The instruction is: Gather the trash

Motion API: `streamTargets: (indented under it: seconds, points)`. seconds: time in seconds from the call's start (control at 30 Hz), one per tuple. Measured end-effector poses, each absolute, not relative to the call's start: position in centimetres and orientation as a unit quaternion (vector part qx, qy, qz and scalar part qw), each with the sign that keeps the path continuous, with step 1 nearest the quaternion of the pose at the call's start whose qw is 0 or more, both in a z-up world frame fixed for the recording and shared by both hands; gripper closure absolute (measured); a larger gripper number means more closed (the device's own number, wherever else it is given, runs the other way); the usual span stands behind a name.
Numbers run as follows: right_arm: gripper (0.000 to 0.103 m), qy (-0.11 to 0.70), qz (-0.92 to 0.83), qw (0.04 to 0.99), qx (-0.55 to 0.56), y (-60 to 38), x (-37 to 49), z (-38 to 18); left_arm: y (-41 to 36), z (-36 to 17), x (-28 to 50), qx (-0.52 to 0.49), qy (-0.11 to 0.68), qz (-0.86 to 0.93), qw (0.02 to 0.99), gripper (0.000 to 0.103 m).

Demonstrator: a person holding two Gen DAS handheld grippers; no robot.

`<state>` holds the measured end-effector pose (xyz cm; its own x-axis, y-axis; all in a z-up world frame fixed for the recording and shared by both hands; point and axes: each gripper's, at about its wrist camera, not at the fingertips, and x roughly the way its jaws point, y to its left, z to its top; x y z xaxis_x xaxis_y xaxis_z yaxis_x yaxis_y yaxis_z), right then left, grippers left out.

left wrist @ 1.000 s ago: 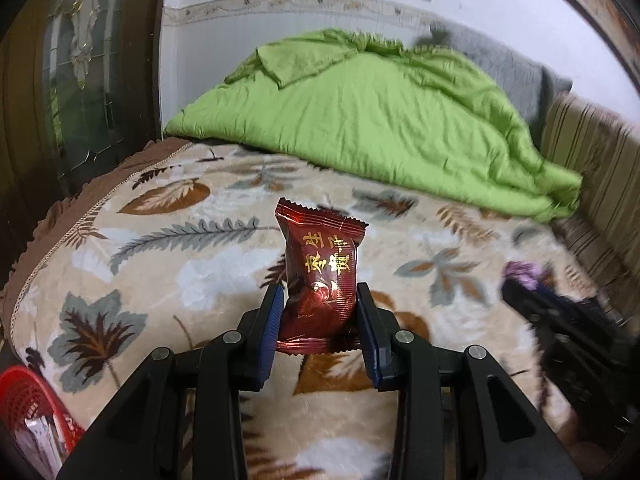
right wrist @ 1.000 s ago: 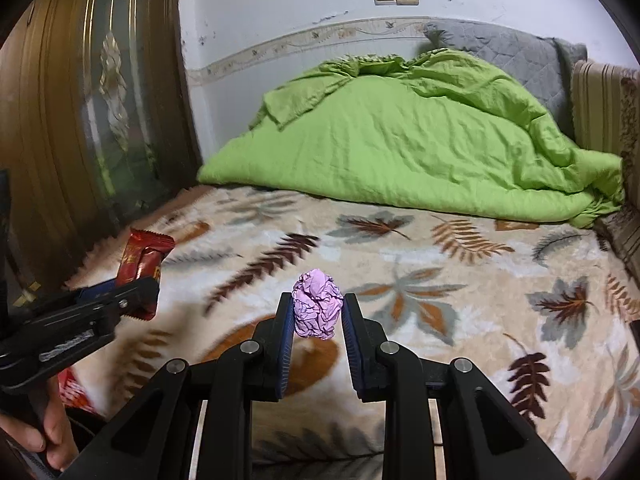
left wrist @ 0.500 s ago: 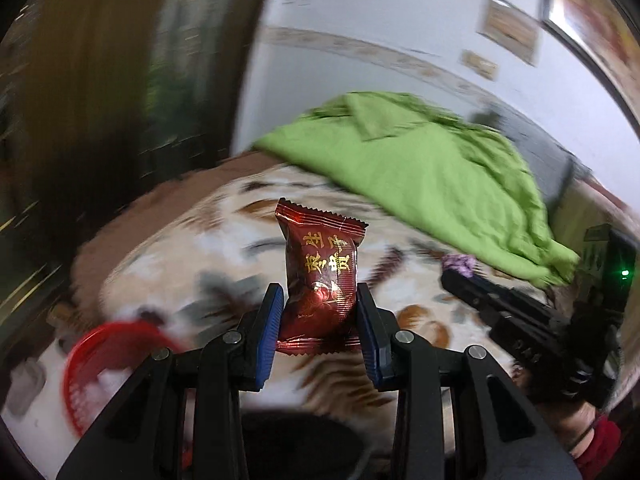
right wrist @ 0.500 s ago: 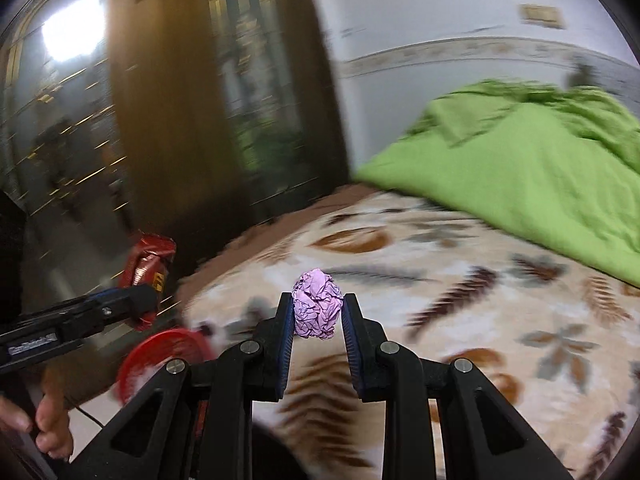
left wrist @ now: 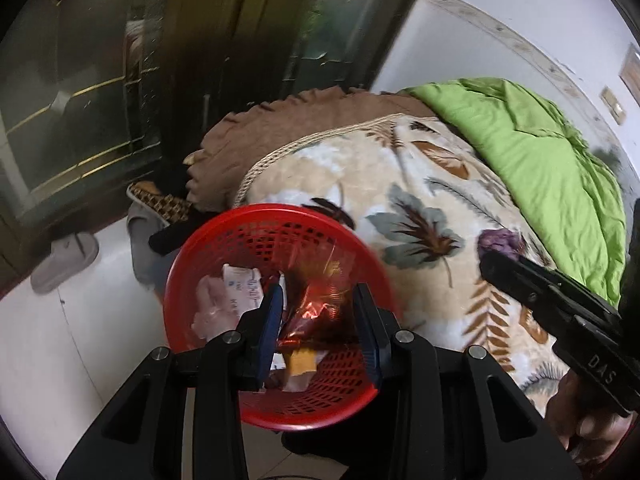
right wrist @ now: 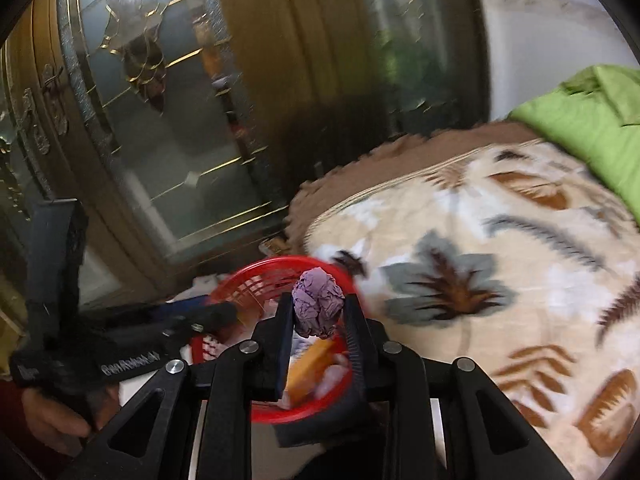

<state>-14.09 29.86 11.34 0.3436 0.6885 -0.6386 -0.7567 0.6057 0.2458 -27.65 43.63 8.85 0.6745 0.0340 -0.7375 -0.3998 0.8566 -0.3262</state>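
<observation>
Bed's leafy blanket (left wrist: 420, 184) fills the right; my left tool (left wrist: 318, 320), spread, hangs over the red basket (left wrist: 208, 248), wrapper (left wrist: 316, 304) between its fingers untouched; right tool (right wrist: 318, 316) pinches purple wad (right wrist: 318, 304).

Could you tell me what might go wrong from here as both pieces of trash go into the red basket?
The right claw holds the purple paper ball near the red basket rim, beside the bed, so an early release could miss. The left claw stands open with the red wrapper blurred between its fingers; whether it lands inside is unclear.
</observation>
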Motion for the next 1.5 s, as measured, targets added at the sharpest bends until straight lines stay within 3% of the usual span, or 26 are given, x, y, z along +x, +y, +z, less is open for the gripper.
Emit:
streamTargets:
  seconds: [0.03, 0.13, 0.37, 0.5, 0.77, 0.87, 1.07, 1.13, 1.5]
  points:
    - [0.059, 0.367, 0.439, 0.818, -0.049, 30.4, -13.8, 11.1, 44.1, 8.8, -27.6, -0.240, 0.385, 0.127, 0.882, 0.065]
    - [0.054, 0.368, 0.437, 0.821, -0.027, 30.1, -13.3, 11.0, 44.8, 8.8, -27.8, -0.243, 0.378, 0.144, 0.882, 0.042]
    - [0.053, 0.341, 0.389, 0.856, -0.007, 25.3, -14.2, 12.6, 43.6, 10.3, -27.5, -0.207, 0.355, 0.145, 0.900, 0.041]
    - [0.046, 0.322, 0.345, 0.881, 0.007, 20.9, -15.1, 13.7, 40.4, 11.7, -26.6, -0.169, 0.346, 0.113, 0.916, 0.040]
    - [0.040, 0.266, 0.255, 0.930, 0.011, 13.5, -18.3, 15.8, 31.9, 14.6, -25.1, -0.088, 0.308, 0.045, 0.946, 0.034]
    - [0.037, 0.249, 0.221, 0.943, 0.007, 11.3, -19.6, 16.0, 29.0, 15.5, -24.8, -0.056, 0.287, 0.038, 0.956, 0.023]
    - [0.030, 0.237, 0.166, 0.957, 0.001, 8.3, -21.7, 15.6, 24.6, 15.5, -24.3, -0.013, 0.284, 0.033, 0.958, 0.022]
    - [0.025, 0.232, 0.152, 0.961, -0.007, 7.9, -22.3, 15.5, 24.1, 15.2, -24.3, -0.007, 0.288, 0.037, 0.957, 0.020]
    - [0.018, 0.256, 0.177, 0.950, -0.029, 10.9, -22.9, 14.0, 28.2, 13.6, -26.5, -0.014, 0.321, 0.122, 0.939, 0.012]
